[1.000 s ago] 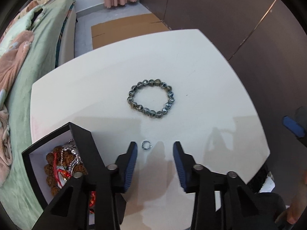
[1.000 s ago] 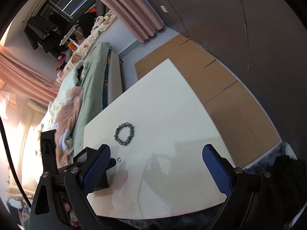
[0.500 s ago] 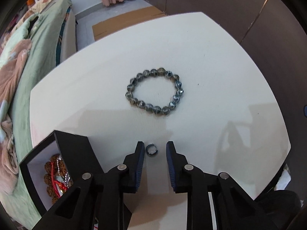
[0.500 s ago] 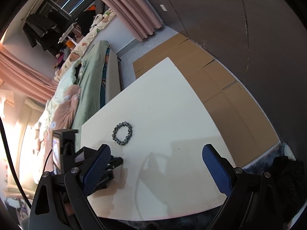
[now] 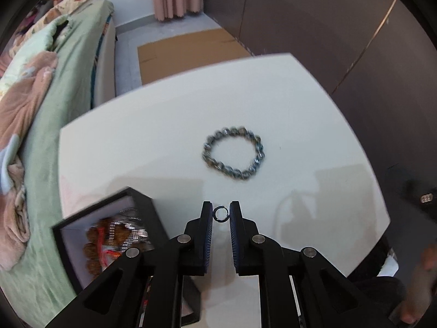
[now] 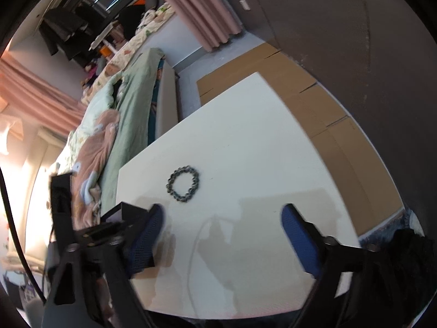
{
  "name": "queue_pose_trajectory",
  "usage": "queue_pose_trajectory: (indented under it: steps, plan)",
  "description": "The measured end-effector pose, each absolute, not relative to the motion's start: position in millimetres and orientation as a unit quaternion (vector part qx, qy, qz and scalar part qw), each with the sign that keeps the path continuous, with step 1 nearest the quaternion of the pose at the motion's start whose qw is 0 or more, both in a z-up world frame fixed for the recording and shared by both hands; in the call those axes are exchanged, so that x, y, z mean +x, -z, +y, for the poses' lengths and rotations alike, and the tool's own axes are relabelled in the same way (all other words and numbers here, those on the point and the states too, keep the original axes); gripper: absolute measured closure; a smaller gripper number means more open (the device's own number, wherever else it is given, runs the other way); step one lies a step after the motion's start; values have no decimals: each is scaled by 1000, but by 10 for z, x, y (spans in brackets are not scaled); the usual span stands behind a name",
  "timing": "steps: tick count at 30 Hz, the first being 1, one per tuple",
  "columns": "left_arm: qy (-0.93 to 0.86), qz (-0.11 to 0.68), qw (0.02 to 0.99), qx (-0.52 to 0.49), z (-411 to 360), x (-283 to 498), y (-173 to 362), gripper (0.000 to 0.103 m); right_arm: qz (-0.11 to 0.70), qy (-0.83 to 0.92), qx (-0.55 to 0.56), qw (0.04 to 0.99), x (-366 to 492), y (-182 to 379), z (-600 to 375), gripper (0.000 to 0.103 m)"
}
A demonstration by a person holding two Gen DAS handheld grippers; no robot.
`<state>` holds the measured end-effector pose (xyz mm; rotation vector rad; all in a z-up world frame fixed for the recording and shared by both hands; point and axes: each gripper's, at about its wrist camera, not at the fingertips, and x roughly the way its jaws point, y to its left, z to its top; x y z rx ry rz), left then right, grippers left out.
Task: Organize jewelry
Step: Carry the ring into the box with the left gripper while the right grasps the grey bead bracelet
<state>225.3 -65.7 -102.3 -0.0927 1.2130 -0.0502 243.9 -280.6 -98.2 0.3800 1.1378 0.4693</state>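
White table [image 5: 300, 104] beside a bed. Left gripper [image 5: 221, 216] had closed from wide apart a second earlier, now clenched on small ring [image 5: 220, 214], near box [image 5: 142, 205]. Bracelet [image 5: 234, 152] beyond ring, unmoved. Right gripper [image 6: 221, 235] splayed, empty. Ring probably boxed next.

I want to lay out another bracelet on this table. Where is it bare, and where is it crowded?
The white table is bare beyond the beaded bracelet toward its far edge, and to the bracelet's right. The near-left corner is crowded: the black jewelry box sits there, full of beads, with the left tongs shut on the small ring beside it. The right tongs are open over the near edge.
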Motion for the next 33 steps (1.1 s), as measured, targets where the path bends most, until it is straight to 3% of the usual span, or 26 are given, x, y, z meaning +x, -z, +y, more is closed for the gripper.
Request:
queue_pose_trajectory:
  steps: [8,16,20,29,31,32,33]
  plan:
    - [10,537,840,-71,-310,2123,682,90,539,-234,146,796,2549,1083,-2460,38]
    - [-1,525,847,-87,-51,1979,557,90,542,-226,78,805,2705,1164,-2035,46]
    - [-11,525,846,-93,62,1919,582,90,550,-226,37,803,2791,1247,-1828,55]
    - [-21,538,835,-115,208,1868,808,90,546,-219,-42,808,2963,1374,-1491,58]
    - [-20,550,824,-134,272,1874,897,89,556,-223,-67,798,2963,1459,-1398,73]
    - [-25,555,820,-136,290,1871,922,89,565,-221,-80,791,2954,1517,-1363,87]
    - [-33,558,817,-140,325,1857,950,89,554,-219,-89,798,2934,1492,-1362,92]
